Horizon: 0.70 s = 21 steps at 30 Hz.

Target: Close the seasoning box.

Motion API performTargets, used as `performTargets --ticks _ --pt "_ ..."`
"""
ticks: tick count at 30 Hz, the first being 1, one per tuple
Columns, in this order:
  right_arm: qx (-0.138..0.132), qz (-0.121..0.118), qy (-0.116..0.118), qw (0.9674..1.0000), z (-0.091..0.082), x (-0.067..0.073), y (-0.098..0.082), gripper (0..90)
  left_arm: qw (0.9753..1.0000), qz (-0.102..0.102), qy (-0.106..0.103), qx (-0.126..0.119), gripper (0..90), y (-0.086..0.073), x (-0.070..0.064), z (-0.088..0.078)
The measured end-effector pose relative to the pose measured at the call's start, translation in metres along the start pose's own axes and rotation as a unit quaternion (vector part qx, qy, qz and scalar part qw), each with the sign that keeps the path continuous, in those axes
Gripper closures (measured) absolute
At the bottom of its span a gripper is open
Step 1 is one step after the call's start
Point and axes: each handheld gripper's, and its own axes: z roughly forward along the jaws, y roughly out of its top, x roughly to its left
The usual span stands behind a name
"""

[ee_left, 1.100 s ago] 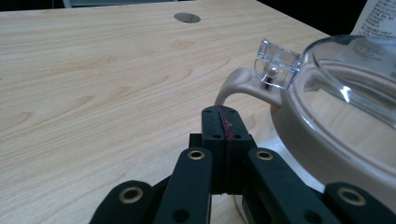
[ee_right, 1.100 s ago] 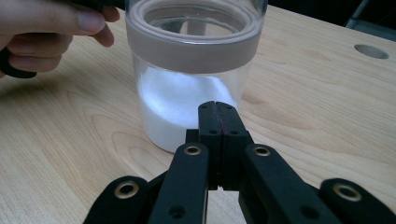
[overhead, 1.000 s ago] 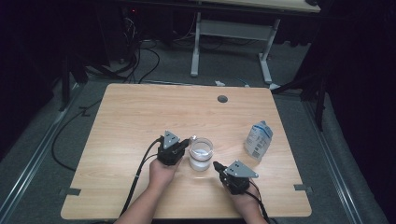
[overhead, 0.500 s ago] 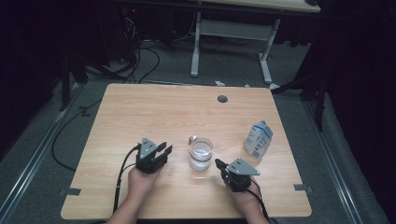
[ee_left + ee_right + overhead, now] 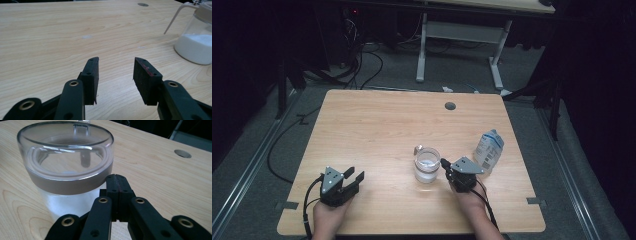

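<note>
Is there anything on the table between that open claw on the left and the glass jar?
Nothing visible. Bare table lies between the left gripper, jaws apart and empty, and the glass jar. The right gripper, jaws shut, sits on the jar's other side.

Counts, high view: 1 wooden table (image 5: 377, 130), w/ 1 round cable hole (image 5: 450, 106) in its top at approx. 12 o'clock. On it stood 1 clear glass jar (image 5: 427, 165) near centre, holding white powder, w/ 1 thin handle (image 5: 175, 15) seen in the left gripper view. 1 plastic bottle (image 5: 488, 150) lay at approx. 3 o'clock of the jar. There were 2 grippers: 1 left gripper (image 5: 352, 179) at approx. 8 o'clock of the jar, 1 right gripper (image 5: 445, 165) at approx. 4 o'clock of it; each had 2 black jaws, 1 grey plate and 1 cable. 2 hands held them, 1 each. Behind the table, at 12 o'clock, stood 1 second desk (image 5: 492, 5) on 2 white legs.
</note>
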Motion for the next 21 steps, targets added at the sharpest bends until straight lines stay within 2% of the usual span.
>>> performTargets --ticks 6,14,21 --pt "-0.001 -0.006 0.005 1.0 -0.005 0.002 0.0 90.0 0.9999 -0.016 0.002 -0.002 56.1 -0.002 0.007 -0.003" --pt "-0.006 -0.017 0.014 0.9997 -0.01 0.014 -0.002 90.0 0.9999 -0.014 -0.001 0.0 56.3 -0.002 0.004 -0.001" --pt "-0.011 -0.018 0.027 0.9994 -0.013 0.025 -0.004 90.0 0.9999 -0.013 -0.001 0.0 56.5 -0.002 0.004 -0.002"
